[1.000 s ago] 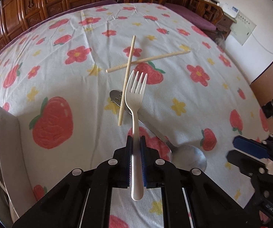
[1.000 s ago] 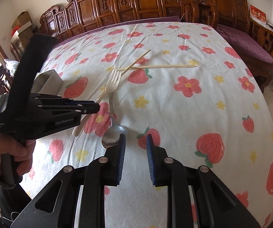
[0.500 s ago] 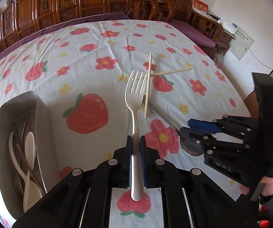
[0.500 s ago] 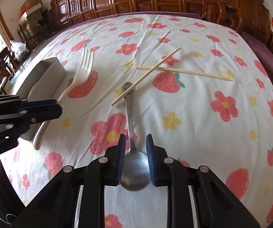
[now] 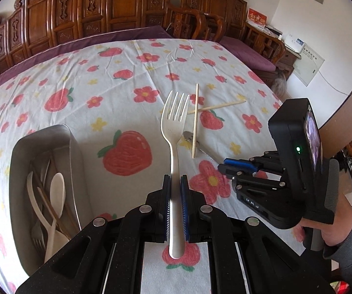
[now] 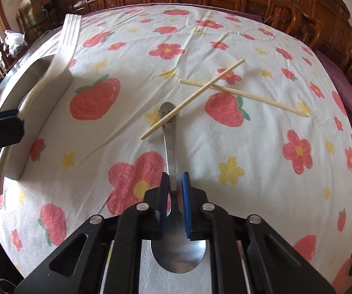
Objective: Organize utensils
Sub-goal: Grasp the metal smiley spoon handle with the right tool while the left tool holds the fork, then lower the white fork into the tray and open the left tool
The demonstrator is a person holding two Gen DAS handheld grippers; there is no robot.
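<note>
Left hand-held gripper (image 5: 175, 191): clamped on a white fork (image 5: 175, 132), tines pointing away, raised above the surface (image 5: 127, 78).
Right hand-held gripper (image 6: 175, 188): fingers straddle the neck of a metal spoon (image 6: 173, 147) lying on the surface; a gap shows on each side.
Chopsticks (image 6: 224, 83): two, crossed, one resting on the spoon's far end.
Tray (image 5: 19, 152): metal, at left, holding white spoons, forks and chopsticks.

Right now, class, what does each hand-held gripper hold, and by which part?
Left hand-held gripper: cream plastic fork, gripped low on its handle. Right hand-held gripper: straddling the steel spoon's neck, not clearly clamped.
</note>
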